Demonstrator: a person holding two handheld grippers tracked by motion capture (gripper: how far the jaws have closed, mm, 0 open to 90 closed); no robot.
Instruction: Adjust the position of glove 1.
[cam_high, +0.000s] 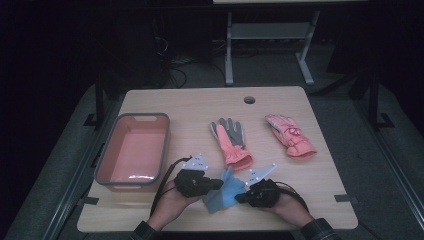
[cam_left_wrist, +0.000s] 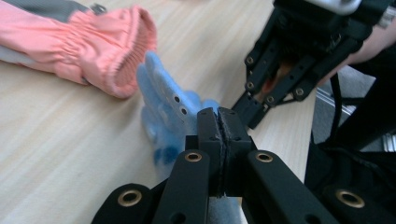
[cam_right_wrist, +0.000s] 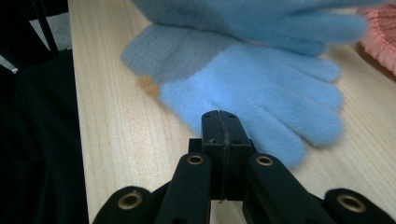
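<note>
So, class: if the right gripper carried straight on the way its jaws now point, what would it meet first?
Most likely the blue glove. The right gripper, jaws shut, points at it lying on the table just ahead; whether the tips already touch it cannot be told.

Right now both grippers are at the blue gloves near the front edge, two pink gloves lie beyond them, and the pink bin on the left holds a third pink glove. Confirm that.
One detail is wrong: the pink bin is empty, as the high view shows. The rest stands: the left gripper and right gripper are at the blue gloves near the front edge, and the two pink gloves lie beyond them.
</note>
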